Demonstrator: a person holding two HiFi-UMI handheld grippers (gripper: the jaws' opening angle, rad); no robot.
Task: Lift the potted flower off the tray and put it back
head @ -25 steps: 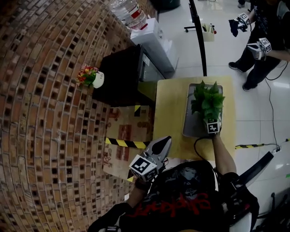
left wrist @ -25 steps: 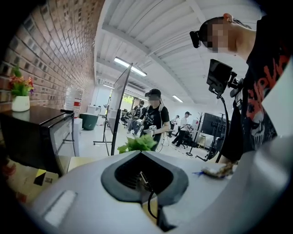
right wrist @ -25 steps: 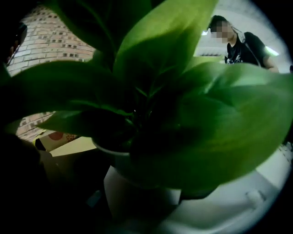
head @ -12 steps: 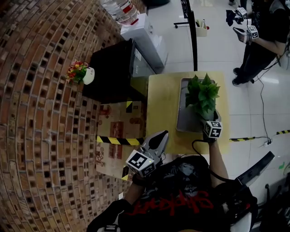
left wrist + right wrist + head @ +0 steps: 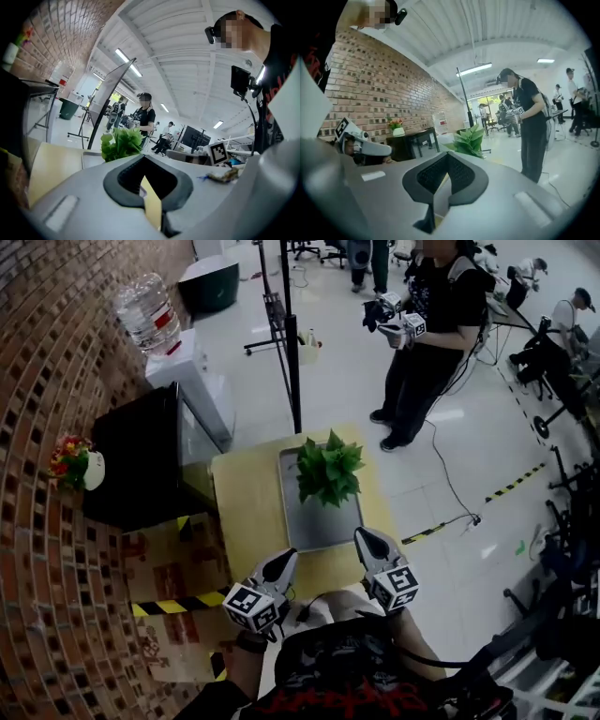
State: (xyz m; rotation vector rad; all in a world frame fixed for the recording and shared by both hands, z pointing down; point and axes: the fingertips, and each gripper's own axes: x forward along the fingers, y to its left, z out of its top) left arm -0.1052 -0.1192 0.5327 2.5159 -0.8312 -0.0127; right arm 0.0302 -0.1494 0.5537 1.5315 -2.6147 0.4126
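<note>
- The right gripper [image 5: 362, 534] is found with its jaws brought together on nothing; only a sliver of table is seen through the gap behind the tips.
- A second ago this gripper is seen at the foot of the plant [image 5: 328, 470]; now it is drawn back to the near edge of the table [image 5: 244, 512], well apart from the plant.
- The left gripper [image 5: 287, 560] is likewise closed and empty, held at the same near edge, beside the right one.
- The plant is noted upright on the tray [image 5: 314, 531], toward its far end, touched by neither tool. Its pot is hidden under the leaves.
- The tray lies flat on the table, not visibly shifted.
- The head view is now raised, so that a person [image 5: 431, 334] standing beyond the table is taken in.
- Judgement: the release is made and the plant is back in place; the put-back step is taken as done, and nothing further appears to be required but the retreat.
</note>
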